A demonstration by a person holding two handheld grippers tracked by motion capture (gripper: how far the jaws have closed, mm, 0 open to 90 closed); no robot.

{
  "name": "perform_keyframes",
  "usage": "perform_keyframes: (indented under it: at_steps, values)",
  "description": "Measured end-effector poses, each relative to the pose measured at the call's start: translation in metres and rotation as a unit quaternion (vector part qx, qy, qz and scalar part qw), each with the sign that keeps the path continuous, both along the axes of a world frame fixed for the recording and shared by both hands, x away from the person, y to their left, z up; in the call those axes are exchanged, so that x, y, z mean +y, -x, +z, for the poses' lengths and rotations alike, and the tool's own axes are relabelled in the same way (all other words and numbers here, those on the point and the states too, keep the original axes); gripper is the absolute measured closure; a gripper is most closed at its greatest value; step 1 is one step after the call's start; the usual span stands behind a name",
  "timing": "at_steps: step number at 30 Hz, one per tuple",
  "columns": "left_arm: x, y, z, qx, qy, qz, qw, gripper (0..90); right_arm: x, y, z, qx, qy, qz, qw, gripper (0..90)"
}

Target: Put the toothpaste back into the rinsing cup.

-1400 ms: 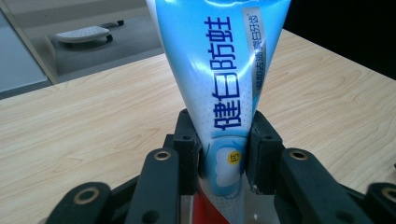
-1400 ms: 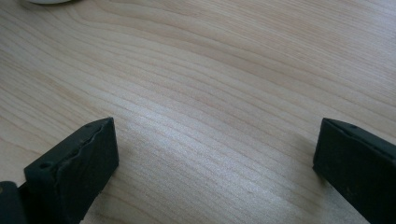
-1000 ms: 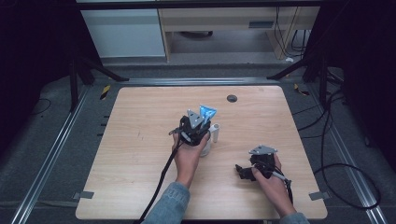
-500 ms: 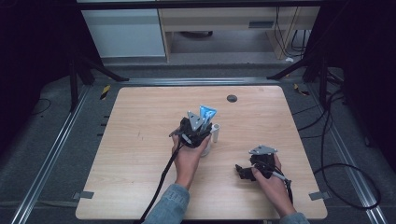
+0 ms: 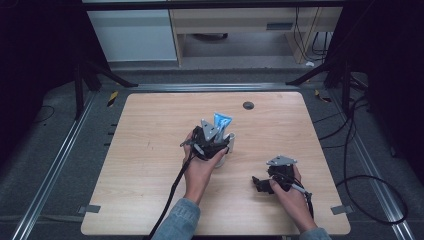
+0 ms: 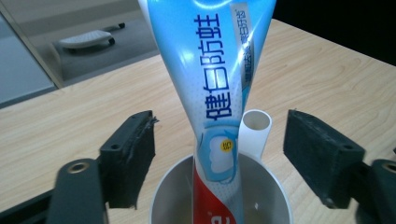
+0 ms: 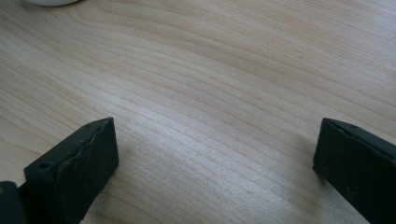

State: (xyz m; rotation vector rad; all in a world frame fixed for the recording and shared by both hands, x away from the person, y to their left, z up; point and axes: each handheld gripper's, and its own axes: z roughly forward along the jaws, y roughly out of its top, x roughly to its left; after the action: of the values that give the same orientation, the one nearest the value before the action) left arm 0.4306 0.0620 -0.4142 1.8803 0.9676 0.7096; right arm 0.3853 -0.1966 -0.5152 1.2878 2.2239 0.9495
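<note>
High view: left gripper (image 5: 220, 137) over the cup (image 5: 226, 150) at mid-table, blue tube (image 5: 221, 121) standing up out of it, leaning slightly. Right gripper (image 5: 260, 184) resting low on the table (image 5: 150, 150) near the front edge, well apart from the cup. Small dark disc (image 5: 248, 105) far back, out of play.

Left gripper view: tube (image 6: 219, 93) upright in the cup (image 6: 168, 205), cap end down, a white toothbrush handle (image 6: 256, 128) just behind it. Jaws just been opening, now wide on either side with clear gaps, pads off the tube. Release looks complete, tube resting against the rim on its own.

Right gripper view: jaws spread wide, bare wood (image 7: 210, 93) between them, nothing held; a white curved edge (image 7: 49, 2) at the top corner, probably the cup's foot.

For a clean finish: lift straight up along the tube's lean, keep the jaws wide, avoid brushing the crimped top, since a nudge could tip tube or cup. Keep the right gripper parked.
</note>
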Motion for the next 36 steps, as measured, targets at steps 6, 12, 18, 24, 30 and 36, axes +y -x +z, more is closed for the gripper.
perform_keyframes:
  at_steps: [6,12,18,24,30,36]
  values:
    - [-0.002,0.005,0.005,-0.001,-0.018,-0.011,0.9998,14.9,0.0,0.0,0.0,0.0,0.0,0.001,1.0,0.3]
    - [-0.001,0.01,0.008,0.017,-0.015,-0.025,0.9994,5.4,0.0,0.0,0.0,0.0,0.0,0.001,1.0,0.3]
    - [0.005,0.014,0.012,0.03,-0.019,-0.028,0.999,3.9,0.0,0.0,0.0,-0.001,0.001,0.002,1.0,0.3]
    - [0.005,0.014,0.012,0.043,-0.008,-0.035,0.9984,3.9,0.0,-0.001,0.0,0.001,0.0,0.0,1.0,0.3]
    - [0.008,0.022,0.014,0.043,-0.011,-0.04,0.9982,3.9,0.0,0.0,0.0,0.0,0.001,-0.001,1.0,0.3]
    - [0.017,0.022,0.01,0.051,-0.015,-0.041,0.9977,3.9,0.001,0.0,0.0,0.0,0.0,-0.002,1.0,0.3]
